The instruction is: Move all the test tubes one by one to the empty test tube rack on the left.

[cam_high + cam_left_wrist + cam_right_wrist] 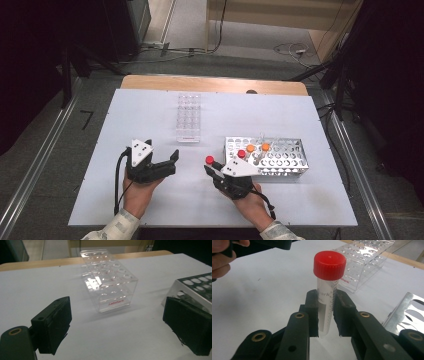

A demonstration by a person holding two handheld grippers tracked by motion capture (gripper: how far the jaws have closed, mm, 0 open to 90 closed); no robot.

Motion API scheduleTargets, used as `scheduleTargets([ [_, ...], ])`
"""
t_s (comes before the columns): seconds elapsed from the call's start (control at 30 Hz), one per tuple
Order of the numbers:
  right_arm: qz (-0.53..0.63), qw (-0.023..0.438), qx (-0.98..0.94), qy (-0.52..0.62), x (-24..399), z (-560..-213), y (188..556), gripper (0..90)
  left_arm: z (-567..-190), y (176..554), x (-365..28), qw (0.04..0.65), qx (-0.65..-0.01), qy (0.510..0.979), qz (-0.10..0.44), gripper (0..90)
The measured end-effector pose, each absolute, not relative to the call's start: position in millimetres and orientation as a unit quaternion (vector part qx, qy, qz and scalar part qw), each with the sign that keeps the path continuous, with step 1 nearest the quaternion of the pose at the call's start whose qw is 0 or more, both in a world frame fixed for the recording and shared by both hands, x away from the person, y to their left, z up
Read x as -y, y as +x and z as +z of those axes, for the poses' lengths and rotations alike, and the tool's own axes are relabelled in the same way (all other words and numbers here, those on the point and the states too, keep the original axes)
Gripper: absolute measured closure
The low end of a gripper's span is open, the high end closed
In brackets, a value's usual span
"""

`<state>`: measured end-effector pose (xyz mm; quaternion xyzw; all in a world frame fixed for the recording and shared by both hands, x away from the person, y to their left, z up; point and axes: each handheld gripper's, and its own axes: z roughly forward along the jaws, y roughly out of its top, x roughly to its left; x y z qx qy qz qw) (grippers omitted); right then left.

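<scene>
My right gripper (325,312) is shut on a clear tube with a red cap (329,265), held upright above the white table; in the high view that red-capped tube (209,160) sits at the tip of the right gripper (212,167), left of the metal rack (290,167). The metal rack carries another red-capped tube (241,153) and two orange-capped tubes (250,148). My left gripper (170,162) is open with nothing between its pads (53,325), pointing toward the clear plastic rack (107,280). That clear rack (188,117) stands empty at the table's middle back.
The white table top (150,120) has free room on its left side and along the front edge. A corner of the metal rack (195,287) lies just beyond my left gripper's right jaw. The other hand (222,257) appears at the upper left of the right gripper view.
</scene>
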<state>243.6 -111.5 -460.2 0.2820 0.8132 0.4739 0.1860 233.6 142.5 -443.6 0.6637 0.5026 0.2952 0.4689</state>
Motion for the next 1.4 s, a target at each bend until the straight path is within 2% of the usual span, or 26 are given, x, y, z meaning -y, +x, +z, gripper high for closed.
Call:
scheduleTargets([
  [0.13,0.471,0.185,-0.815,0.282,106.0,-461.8,248.3,72.2,-438.7,230.6,-133.6,0.478,-0.486,0.673,0.287,9.2],
  [0.5,0.473,0.182,-0.814,0.283,95.0,-461.5,257.3,72.2,-429.7,230.2,-110.8,0.498,-0.443,0.699,0.26,17.8],
  [0.6,0.475,0.181,-0.813,0.282,93.1,-460.4,258.8,72.2,-427.9,230.2,-103.1,0.505,-0.428,0.706,0.252,24.3],
  [0.77,0.476,0.181,-0.814,0.279,92.4,-459.5,258.5,72.2,-425.4,231.1,-90.4,0.514,-0.395,0.724,0.235,40.8],
  [0.97,0.479,0.182,-0.813,0.278,93.3,-457.8,257.7,72.2,-426.5,233.1,-84.2,0.511,-0.387,0.732,0.23,53.9],
  [1.4,0.482,0.181,-0.81,0.279,93.8,-456.2,257.4,72.2,-427.4,235.0,-82.0,0.511,-0.38,0.738,0.225,66.8],
])
